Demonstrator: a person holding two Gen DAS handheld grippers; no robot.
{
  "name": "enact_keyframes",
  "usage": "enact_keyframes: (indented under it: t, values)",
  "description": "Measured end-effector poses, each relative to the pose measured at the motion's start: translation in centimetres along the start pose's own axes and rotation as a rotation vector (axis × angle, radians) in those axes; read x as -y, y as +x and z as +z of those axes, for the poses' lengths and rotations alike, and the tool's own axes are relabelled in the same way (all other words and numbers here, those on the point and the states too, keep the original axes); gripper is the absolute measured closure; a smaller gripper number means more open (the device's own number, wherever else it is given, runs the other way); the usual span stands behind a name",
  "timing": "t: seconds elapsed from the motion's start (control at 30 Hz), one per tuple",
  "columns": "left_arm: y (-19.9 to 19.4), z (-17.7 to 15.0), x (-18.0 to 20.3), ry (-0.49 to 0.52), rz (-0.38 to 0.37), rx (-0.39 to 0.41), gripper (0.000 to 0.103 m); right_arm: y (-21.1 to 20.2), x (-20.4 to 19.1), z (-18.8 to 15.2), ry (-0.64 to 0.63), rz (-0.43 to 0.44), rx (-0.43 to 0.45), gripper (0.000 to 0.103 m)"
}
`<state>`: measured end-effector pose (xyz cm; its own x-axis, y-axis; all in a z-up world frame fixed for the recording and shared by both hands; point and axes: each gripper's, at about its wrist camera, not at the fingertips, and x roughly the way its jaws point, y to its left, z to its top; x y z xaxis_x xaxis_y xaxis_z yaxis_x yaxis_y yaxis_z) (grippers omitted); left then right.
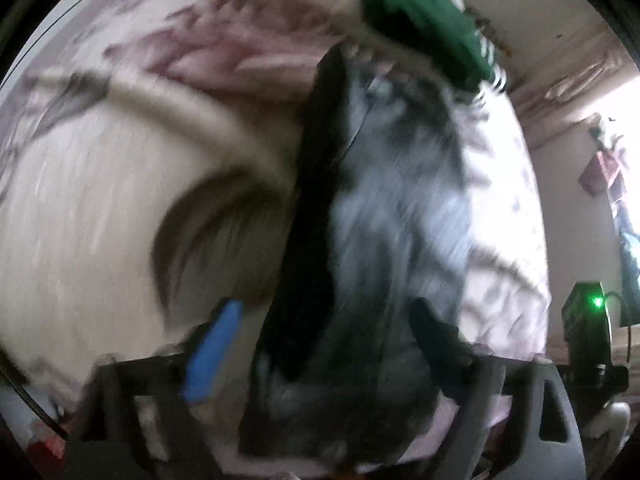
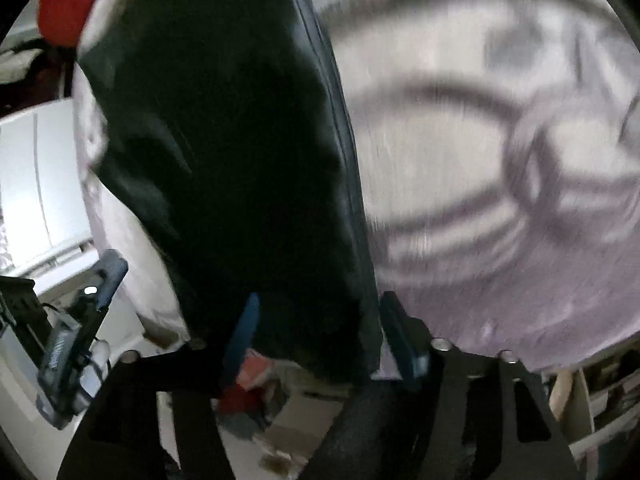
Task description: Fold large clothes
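Both views are motion-blurred. A dark, black-grey garment [image 1: 360, 200] lies along a bed with a pale pink patterned sheet [image 1: 100, 220]. My left gripper [image 1: 324, 344] hangs above it, its blue pad [image 1: 212, 352] and dark finger [image 1: 436, 340] wide apart, with the cloth running beneath and between them, unpinched. In the right wrist view the same dark garment [image 2: 240, 140] fills the middle. My right gripper [image 2: 320, 332] stands open over its near end, blue fingers [image 2: 244, 332] on either side of the cloth and not pressing it. The left gripper [image 2: 92, 300] also shows at that view's lower left.
A green cloth [image 1: 420, 12] sits at the far end of the bed and a red one [image 2: 64, 0] beyond it. White furniture [image 2: 36, 184] stands beside the bed. Boxes and clutter [image 2: 288, 420] lie on the floor. A dark device with a green light [image 1: 592, 312] stands at the right.
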<state>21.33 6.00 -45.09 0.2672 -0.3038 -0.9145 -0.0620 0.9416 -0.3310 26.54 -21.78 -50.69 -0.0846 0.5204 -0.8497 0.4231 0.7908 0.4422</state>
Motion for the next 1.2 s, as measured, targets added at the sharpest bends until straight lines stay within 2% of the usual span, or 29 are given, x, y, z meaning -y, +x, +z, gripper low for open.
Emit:
enact_keyframes:
  t: [0.07,0.1,0.13,0.2,0.23,0.3,0.37,0.4,0.47,0.53,0.6,0.67,0.73,0.83,0.93,1.0,1.07,1.17,1.2]
  values:
    - [0.9,3.6,1.5,0.007,0.002,0.029,0.014,-1.7,-0.7,2.1,0.007,0.03,0.057,0.024]
    - [0.7,4.4,1.0,0.007,0.005,0.036,0.014,-2.2,-1.2,3.5,0.008,0.044,0.085,0.023]
    - [1.6,6.3,1.3,-0.008,0.023,0.054,0.014,-2.8,-1.3,4.2,0.003,0.06,0.108,0.022]
    - [3.5,7.9,1.2,-0.018,0.058,0.058,0.014,-3.6,-2.1,7.3,-0.013,0.099,0.149,0.021]
    - [4.7,8.8,1.1,-0.015,0.092,0.048,0.014,-3.4,-2.5,8.3,-0.02,0.113,0.167,0.021]
    - [8.4,10.3,0.7,0.005,0.21,-0.012,0.014,-3.1,-3.6,11.6,-0.042,0.129,0.189,0.021]
    - [10.5,10.2,-0.3,0.009,0.226,-0.055,0.012,-2.5,-3.1,15.8,-0.057,0.148,0.198,0.021]
    - [11.4,10.2,-0.8,-0.004,0.219,-0.066,0.011,-1.6,-2.6,16.4,-0.06,0.156,0.195,0.021]
    - [12.0,10.1,-1.5,-0.022,0.202,-0.055,0.004,0.5,-2.5,19.4,-0.067,0.202,0.174,0.021]
    - [11.8,9.9,-1.7,-0.035,0.205,-0.05,0.003,2.8,-1.8,20.7,-0.094,0.245,0.141,0.021]
    - [11.1,9.8,-1.5,-0.058,0.216,-0.047,0.004,4.1,-1.8,23.8,-0.133,0.304,0.094,0.021]
    - [9.5,9.4,-0.9,-0.092,0.225,-0.037,0.006,5.6,-2.7,25.6,-0.162,0.37,0.046,0.019]
    - [7.4,8.6,0.0,-0.13,0.198,-0.016,0.006,6.4,-3.7,27.2,-0.196,0.447,0.004,0.019]
    - [6.2,6.7,1.1,-0.173,0.181,-0.005,0.006,8.2,-5.4,29.1,-0.239,0.472,-0.07,0.019]
    - [8.8,5.4,0.9,-0.196,0.237,-0.071,0.006,10.0,-6.5,30.8,-0.274,0.495,-0.163,0.019]
    - [10.0,4.7,-0.2,-0.249,0.221,-0.072,0.004,10.4,-7.8,31.4,-0.3,0.485,-0.2,0.019]
    - [10.6,4.5,-1.0,-0.291,0.193,-0.073,0.003,9.9,-7.1,31.0,-0.304,0.472,-0.197,0.019]
    - [10.7,4.4,-0.7,-0.268,0.215,-0.057,0.003,10.8,-7.7,31.5,-0.299,0.466,-0.198,0.018]
    - [10.7,4.3,-0.7,-0.264,0.218,-0.052,0.003,11.0,-8.3,31.5,-0.315,0.469,-0.208,0.012]
